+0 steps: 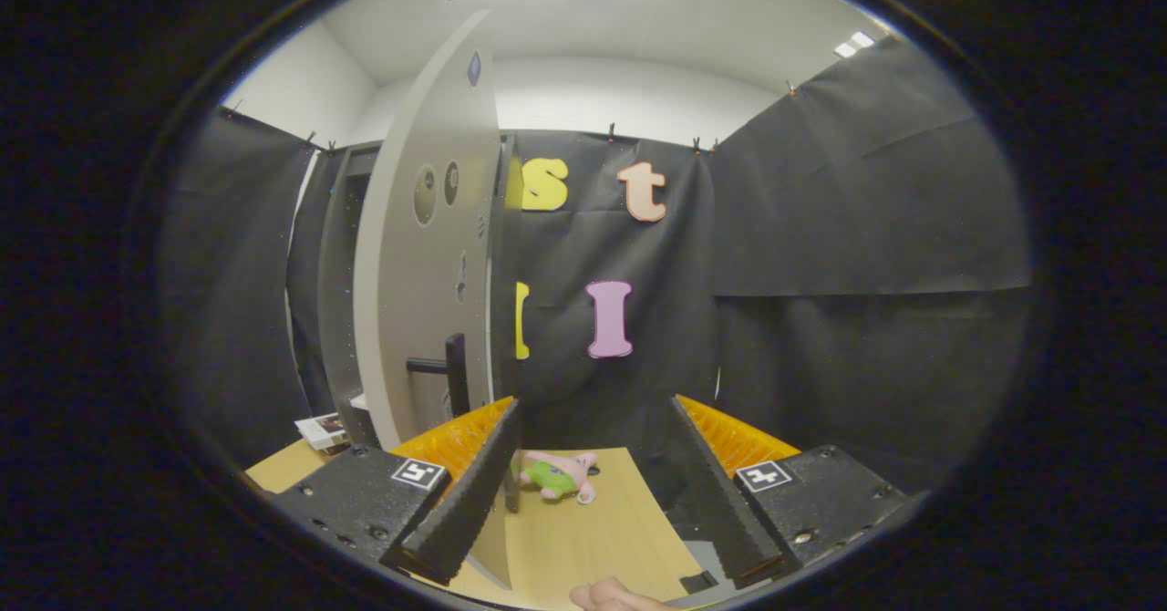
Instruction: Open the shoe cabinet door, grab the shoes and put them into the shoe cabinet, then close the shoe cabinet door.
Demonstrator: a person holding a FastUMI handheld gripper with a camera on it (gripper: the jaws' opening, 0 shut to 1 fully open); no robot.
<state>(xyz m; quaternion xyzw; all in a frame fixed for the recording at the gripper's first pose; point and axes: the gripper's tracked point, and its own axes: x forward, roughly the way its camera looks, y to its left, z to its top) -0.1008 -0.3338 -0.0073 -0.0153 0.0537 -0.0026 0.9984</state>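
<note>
- Gripper view, starting on the left: the shoe cabinet (339, 292) stands against the booth wall, dark frame, with some printed paper (321, 429) lying on the worktop (583, 538) by its foot.
- Next over, the shoe cabinet door (428, 255) is swung wide open, its edge pointing pretty much at the camera. It's light grey with a few round marks, and it carries a dark bar handle (454, 374) low down.
- That handle sits just above and beyond the left finger.
- The gripper (597, 447) is open, fingers spread well apart, nothing between them.
- Ahead in that gap, a pink and green plush toy (558, 476) lies on the wooden worktop.
- Bottom middle, a bit of a hand (613, 596) pokes in.
</note>
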